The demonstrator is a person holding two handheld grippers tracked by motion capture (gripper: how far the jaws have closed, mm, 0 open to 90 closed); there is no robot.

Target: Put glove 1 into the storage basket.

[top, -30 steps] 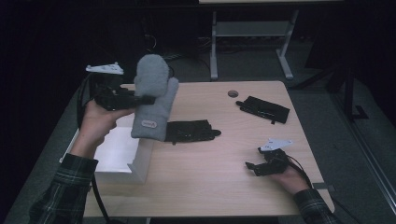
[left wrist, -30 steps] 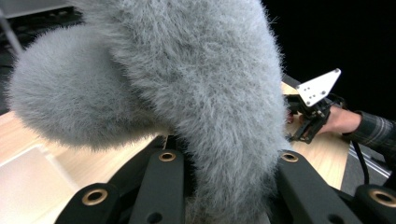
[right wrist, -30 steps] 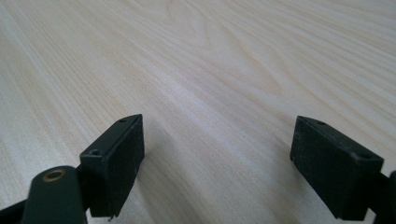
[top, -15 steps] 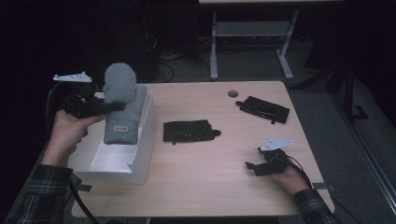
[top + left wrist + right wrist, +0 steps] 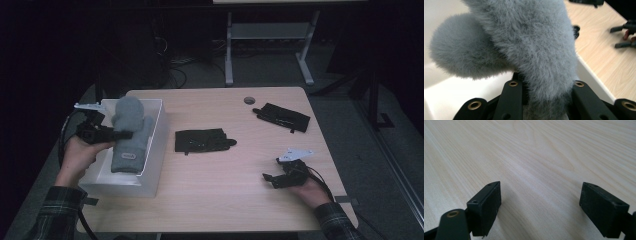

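Left claw (image 5: 112,134), clamped on the grey mitten (image 5: 129,135), has swung it over the white bin (image 5: 150,165); drop-in looks next; right claw (image 5: 280,176) wide, idle on counter (image 5: 225,190).

The high view looks forward and down over the light wooden table (image 5: 240,200). Each gripper view sits close behind its own jaws; the left one shares the fluffy grey mitten (image 5: 531,47) and the low white box (image 5: 150,165) with it.

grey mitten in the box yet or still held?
Held, not released: the left hand-held gripper is shut on the grey mitten, which hangs over the white box, its cuff low inside.
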